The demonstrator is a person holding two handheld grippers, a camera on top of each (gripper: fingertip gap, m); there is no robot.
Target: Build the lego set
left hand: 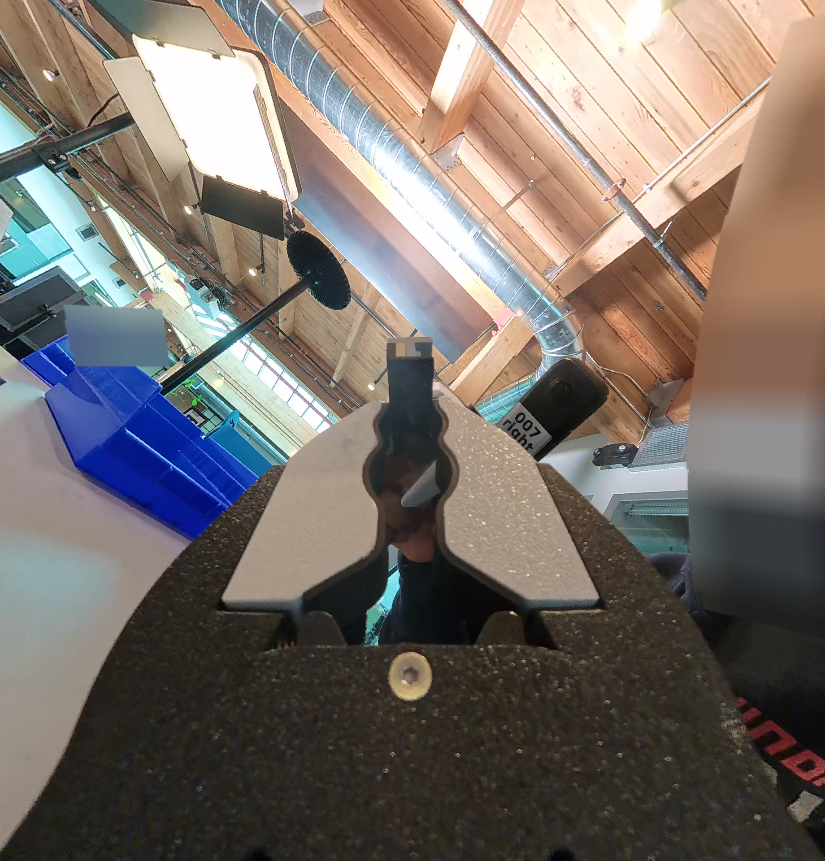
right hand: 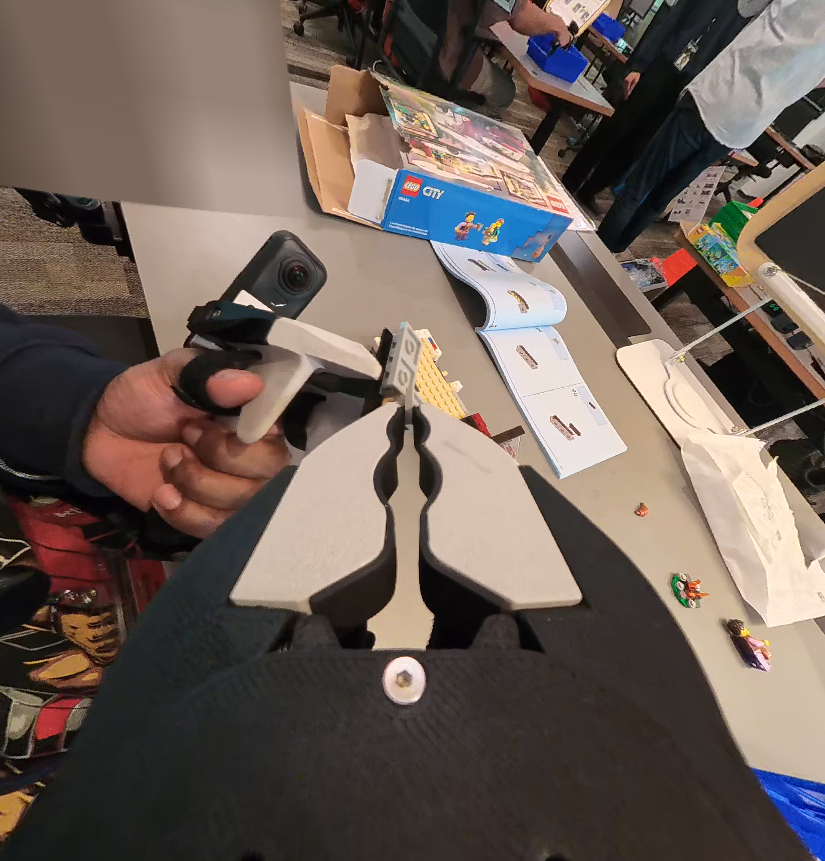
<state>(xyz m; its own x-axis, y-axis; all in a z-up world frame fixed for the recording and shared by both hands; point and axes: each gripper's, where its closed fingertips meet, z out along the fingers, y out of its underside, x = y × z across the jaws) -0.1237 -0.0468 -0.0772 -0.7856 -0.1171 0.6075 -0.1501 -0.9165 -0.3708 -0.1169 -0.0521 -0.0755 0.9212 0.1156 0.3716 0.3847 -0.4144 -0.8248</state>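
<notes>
Both grippers pinching one grey-and-black brick piece (right hand: 400,368) — pad contact hidden

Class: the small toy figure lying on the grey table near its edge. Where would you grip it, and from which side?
Grip the toy figure across its torso, coming from above: it lies flat on the table with bare surface either side, so fingers can likely straddle its narrow width.

Open office — desks (right hand: 401,279), exposed ductwork (left hand: 401,153)

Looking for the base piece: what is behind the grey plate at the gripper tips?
A yellow studded plate lying on the table; its left part is covered by the grey plate.
</notes>
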